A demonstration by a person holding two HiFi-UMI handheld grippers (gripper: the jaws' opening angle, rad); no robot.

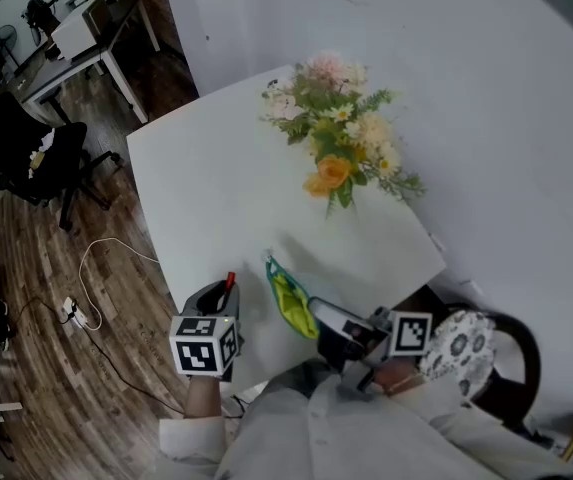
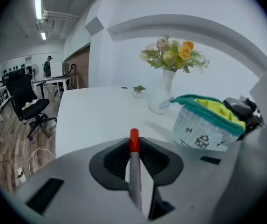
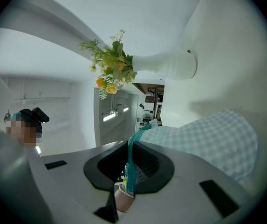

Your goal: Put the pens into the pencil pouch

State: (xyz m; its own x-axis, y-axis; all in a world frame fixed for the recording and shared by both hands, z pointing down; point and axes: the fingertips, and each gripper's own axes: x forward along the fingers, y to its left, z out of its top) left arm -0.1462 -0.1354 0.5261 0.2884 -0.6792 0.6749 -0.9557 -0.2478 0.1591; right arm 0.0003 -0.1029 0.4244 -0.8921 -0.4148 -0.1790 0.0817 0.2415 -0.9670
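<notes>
My left gripper (image 2: 134, 160) is shut on a grey pen with a red cap (image 2: 134, 143), which sticks out between the jaws; in the head view the same pen (image 1: 229, 281) shows above the left gripper (image 1: 216, 303) at the table's near edge. The checked pencil pouch (image 2: 208, 122), teal-zipped with a yellow lining, stands open to the right of the pen. My right gripper (image 3: 129, 164) is shut on the pouch's teal zipper edge (image 3: 132, 148) and holds the pouch (image 1: 288, 298) up by it. The right gripper (image 1: 338, 330) sits just right of the pouch.
A white vase with flowers (image 1: 341, 133) stands mid-table on the white table (image 1: 216, 188); the same vase (image 2: 163, 94) rises behind the pouch, with a tiny potted plant (image 2: 137, 91) further back. Cables and a power strip (image 1: 78, 313) lie on the wooden floor left, near an office chair (image 1: 41, 163).
</notes>
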